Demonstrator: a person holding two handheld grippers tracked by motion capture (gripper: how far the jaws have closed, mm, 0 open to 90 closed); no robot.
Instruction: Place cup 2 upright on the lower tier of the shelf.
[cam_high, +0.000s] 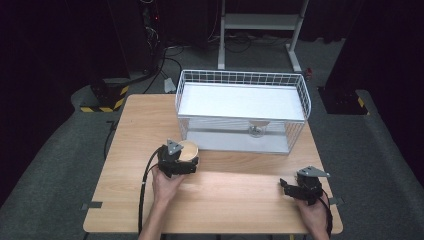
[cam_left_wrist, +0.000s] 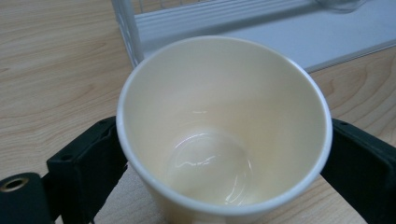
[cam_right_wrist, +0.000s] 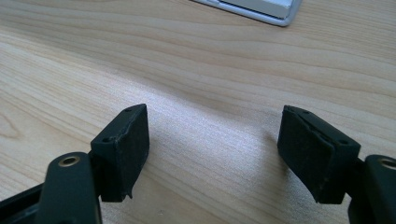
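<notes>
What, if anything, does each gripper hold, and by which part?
The left gripper clasps a cream paper cup by its side walls, below the rim. The right gripper holds nothing, its jaws apart.

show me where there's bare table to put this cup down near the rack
The wood between the left gripper holding the paper cup and the right gripper is bare. So is the strip left of the wire rack, up to the table edge. The rack's lower shelf holds a glass; its left part looks free.

- Left gripper (cam_high: 186, 159): black body, grey three-cornered plate on top, black cable trailing.
- Right gripper (cam_right_wrist: 212, 154): black jaws with brass-coloured eyelets; pads look slightly worn.
- Forearms seemingly unsleeved.
</notes>
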